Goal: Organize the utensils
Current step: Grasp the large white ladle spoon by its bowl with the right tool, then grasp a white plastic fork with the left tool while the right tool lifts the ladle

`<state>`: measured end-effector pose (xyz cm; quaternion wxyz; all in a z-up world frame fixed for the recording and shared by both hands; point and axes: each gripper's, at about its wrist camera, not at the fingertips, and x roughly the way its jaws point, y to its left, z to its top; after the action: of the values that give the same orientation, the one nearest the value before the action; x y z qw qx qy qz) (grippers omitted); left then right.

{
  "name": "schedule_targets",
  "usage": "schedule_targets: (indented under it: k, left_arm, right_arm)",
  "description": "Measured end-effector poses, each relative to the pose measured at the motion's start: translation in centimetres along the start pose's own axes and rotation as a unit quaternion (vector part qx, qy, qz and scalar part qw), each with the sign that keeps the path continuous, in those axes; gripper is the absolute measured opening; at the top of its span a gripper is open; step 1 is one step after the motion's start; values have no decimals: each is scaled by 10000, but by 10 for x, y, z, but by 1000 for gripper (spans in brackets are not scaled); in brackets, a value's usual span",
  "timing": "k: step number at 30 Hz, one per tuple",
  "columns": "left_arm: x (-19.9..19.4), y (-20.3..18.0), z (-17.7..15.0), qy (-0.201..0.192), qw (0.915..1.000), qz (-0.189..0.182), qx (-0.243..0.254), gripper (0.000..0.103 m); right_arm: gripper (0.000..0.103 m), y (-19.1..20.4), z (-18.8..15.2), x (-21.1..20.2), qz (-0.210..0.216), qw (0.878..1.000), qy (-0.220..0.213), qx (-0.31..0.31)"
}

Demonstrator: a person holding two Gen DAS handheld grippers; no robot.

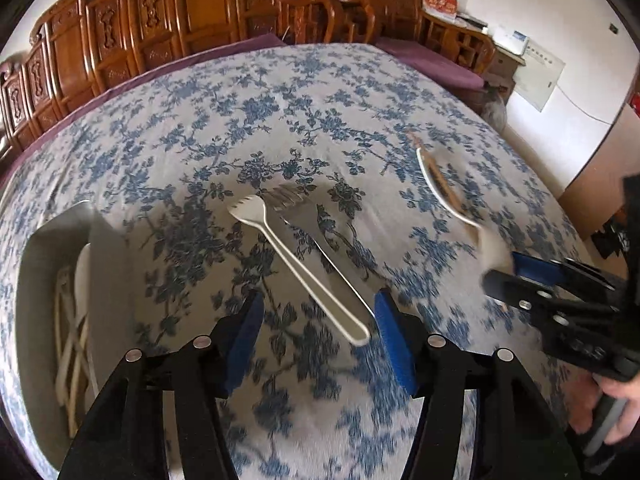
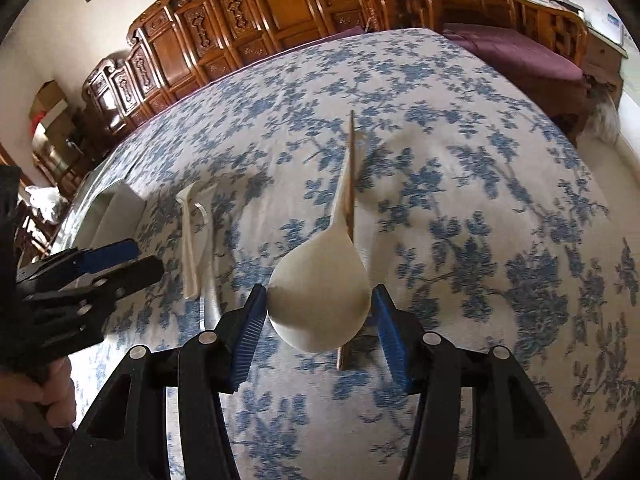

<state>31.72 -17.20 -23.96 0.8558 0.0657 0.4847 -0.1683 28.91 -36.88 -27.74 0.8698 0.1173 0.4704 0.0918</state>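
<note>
1. Carved wooden chairs (image 1: 120, 36) line the far side of a big table (image 1: 280, 92) under a blue-flowered cloth, and the work goes on at its near edge.

2. At the left sits a white tray (image 1: 44, 264). A white spoon and a few pale sticks, likely chopsticks, already lie inside it, so part of the sorting looks done.

3. On the cloth a white plastic fork (image 1: 296, 268) and a metal fork (image 1: 320, 240) lie side by side, touching or nearly so, tines pointing away from the person.

4. The left gripper (image 1: 320, 332) hovers over their handle ends with its blue pads standing half apart. The white handle tip lies between them, but neither pad presses on it, so nothing is held.

5. Further right lie a white spoon (image 2: 320, 300) and a brown chopstick (image 2: 351, 184) running alongside and under it.

6. The right gripper (image 2: 320, 320) straddles the spoon's bowl. Its left pad appears to touch the bowl's edge; the other stands just clear. I judge it about to grip, not yet gripping.

7. A hand (image 1: 616, 408) shows behind the right tool.

8. What remains, as I read it: two forks, one spoon and one chopstick are outside the tray, so roughly half the job is left.
</note>
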Motion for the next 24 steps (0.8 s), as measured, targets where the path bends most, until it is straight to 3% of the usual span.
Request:
schedule_targets:
  k: [7, 12, 17, 20, 24]
  left_arm:
    - [31, 11, 8, 227, 9992, 78, -332, 42]
    - [34, 18, 12, 122, 9989, 137, -431, 30]
    - [36, 27, 16, 60, 9985, 90, -535, 15]
    - [36, 34, 16, 76, 9979, 16, -639, 6]
    - [34, 35, 13, 90, 9982, 1, -592, 6]
  right_arm:
    - [60, -13, 3, -4, -319, 9994, -135, 14]
    - [60, -4, 7, -2, -490, 9981, -231, -285]
    - [60, 0, 21, -3, -284, 9981, -373, -402]
    - [44, -3, 33, 6, -262, 9985, -219, -435]
    - [34, -10, 42, 25, -316, 9983, 67, -489]
